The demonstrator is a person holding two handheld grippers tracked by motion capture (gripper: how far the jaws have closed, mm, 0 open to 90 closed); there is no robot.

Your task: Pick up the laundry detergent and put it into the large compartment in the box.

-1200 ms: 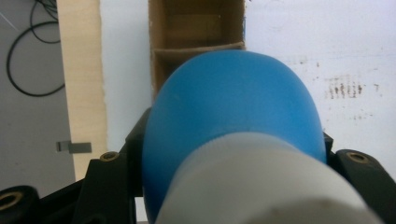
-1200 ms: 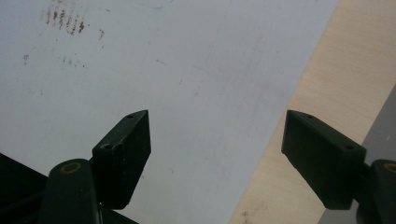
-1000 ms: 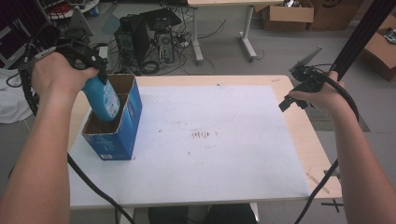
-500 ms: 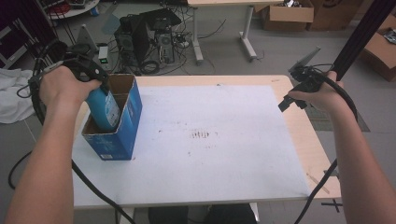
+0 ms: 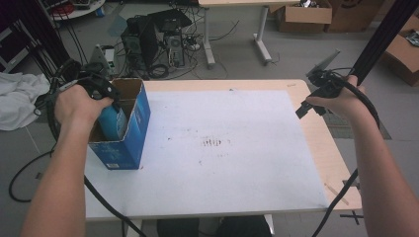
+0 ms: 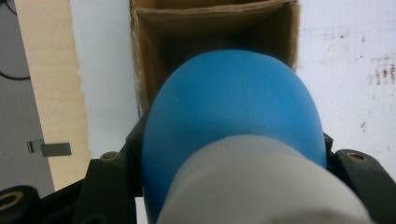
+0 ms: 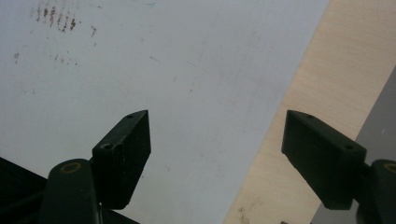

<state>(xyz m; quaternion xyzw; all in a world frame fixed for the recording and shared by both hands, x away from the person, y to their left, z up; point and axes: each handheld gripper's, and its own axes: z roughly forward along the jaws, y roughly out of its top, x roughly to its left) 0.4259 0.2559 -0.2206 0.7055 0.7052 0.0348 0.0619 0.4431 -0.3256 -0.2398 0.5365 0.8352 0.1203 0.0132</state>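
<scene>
One blue carton [image 5: 129, 129], open-topped, upright near left edge of table [image 5: 316, 148], on white sheet [image 5: 232, 148]. Inside carton: lower part of one blue bottle [image 5: 112, 123], light grey at the gripped end, bottom end down past the rim. Brown cardboard walls visible within; floor of carton hidden by bottle. Left gripper [image 5: 101, 91] clenched on bottle, directly above carton opening. Right gripper [image 7: 215, 154] released, jaws wide apart, nothing between, over right margin of sheet.

Matt blue bottle [image 6: 233, 107], brown cardboard box [image 5: 129, 133], pale wood table [image 5: 316, 143], scuffed white sheet [image 5: 222, 163]
</scene>
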